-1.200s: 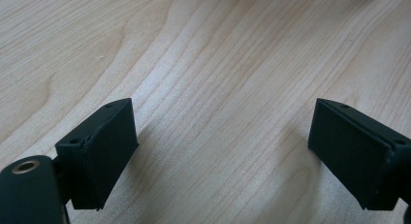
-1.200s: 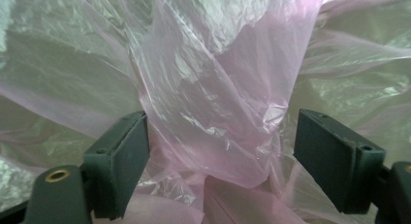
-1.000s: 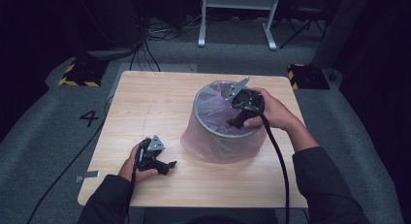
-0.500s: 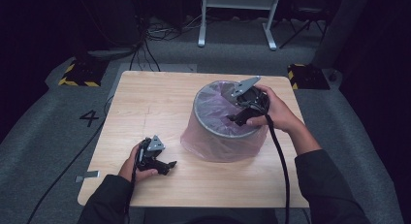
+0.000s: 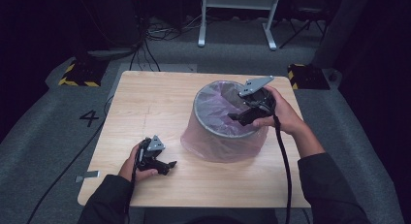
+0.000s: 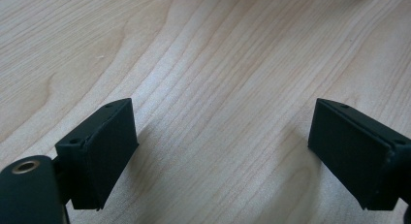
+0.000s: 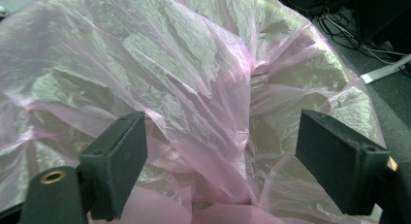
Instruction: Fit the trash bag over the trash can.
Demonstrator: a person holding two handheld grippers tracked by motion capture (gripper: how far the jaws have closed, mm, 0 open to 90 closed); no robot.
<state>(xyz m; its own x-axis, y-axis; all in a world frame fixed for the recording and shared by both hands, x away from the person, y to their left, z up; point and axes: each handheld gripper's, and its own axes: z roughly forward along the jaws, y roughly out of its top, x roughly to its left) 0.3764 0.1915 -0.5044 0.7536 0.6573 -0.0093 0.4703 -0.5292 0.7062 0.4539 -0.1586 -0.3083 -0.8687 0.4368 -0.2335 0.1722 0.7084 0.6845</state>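
Nearest, at the near left of the wooden table (image 5: 145, 103): left gripper (image 5: 167, 166) resting low on the bare boards, held in the left hand (image 5: 133, 163), jaws standing wide apart with nothing between them; in the left gripper view only wood grain seen past the left gripper (image 6: 223, 151). Farther in, right of centre on the table: round bin (image 5: 228, 136), upright, lined with a thin pink plastic bag (image 5: 213, 105). Bag translucent, pale pink, heavily creased and crinkled; draped over the rim and hanging down the outer wall to the table, pooled slightly at the near left foot of the bin. Dark rim showing through the film as a ring. Inside, as seen in the right gripper view, the pink plastic bag (image 7: 194, 78) slack and folded, one long vertical pleat running down the middle, sheen on the crumpled faces. At the far right edge of the rim: right gripper (image 5: 237, 118), held in the right hand (image 5: 283, 115), pointing into the bin mouth from the right. Right gripper (image 7: 223, 156) with jaws well apart, pads not pressing on the film, the pleat lying between them but unclamped. Whether either pad grazes the film: cannot tell. Well apart from the left gripper. Beyond the table: grey floor (image 5: 58, 117) with a painted number four (image 5: 89, 118) at the left.
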